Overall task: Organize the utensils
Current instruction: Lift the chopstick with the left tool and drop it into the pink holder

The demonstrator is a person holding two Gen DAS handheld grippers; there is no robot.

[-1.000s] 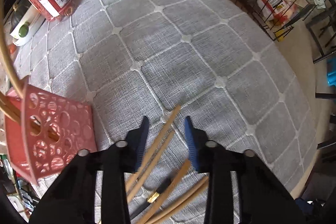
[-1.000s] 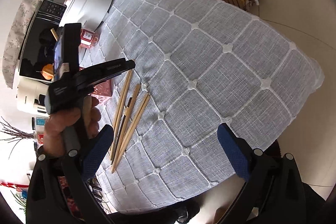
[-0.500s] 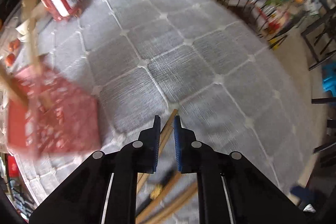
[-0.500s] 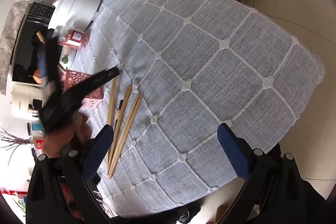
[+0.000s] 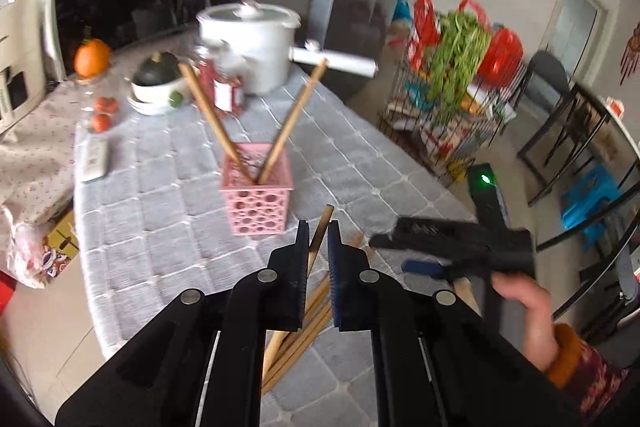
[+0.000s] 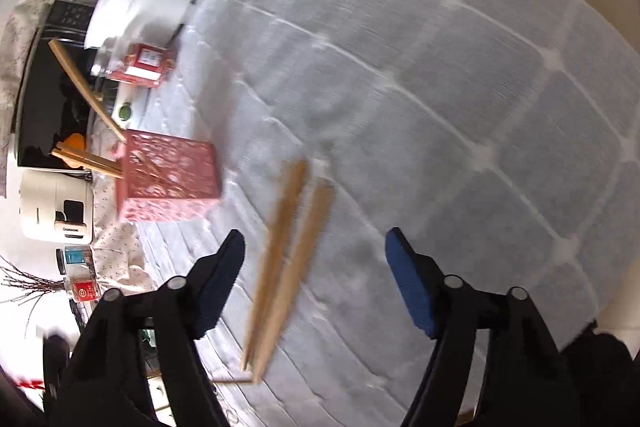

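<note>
My left gripper [image 5: 318,227] is shut on a wooden chopstick [image 5: 322,227] and holds it above the grey quilted cloth [image 5: 160,211]. A pink perforated holder [image 5: 258,201] stands just beyond it with two chopsticks [image 5: 294,119] leaning out. More loose chopsticks [image 5: 304,319] lie on the cloth under my left gripper. My right gripper [image 6: 316,267] is open and empty, low over two loose chopsticks [image 6: 288,251]; the holder [image 6: 168,177] is to its left. The right gripper also shows in the left wrist view [image 5: 424,261].
A white pot [image 5: 248,47] with a long handle, a red-lidded jar [image 5: 222,83], a bowl [image 5: 156,91] and tomatoes [image 5: 106,111] sit at the table's far end. A wire rack with bags [image 5: 444,99] stands on the floor to the right. The table edge [image 6: 580,327] is close at right.
My left gripper closed on a chopstick and lifted, tilting up towards the holder. My right gripper moved down and left over the loose chopsticks, still open.
</note>
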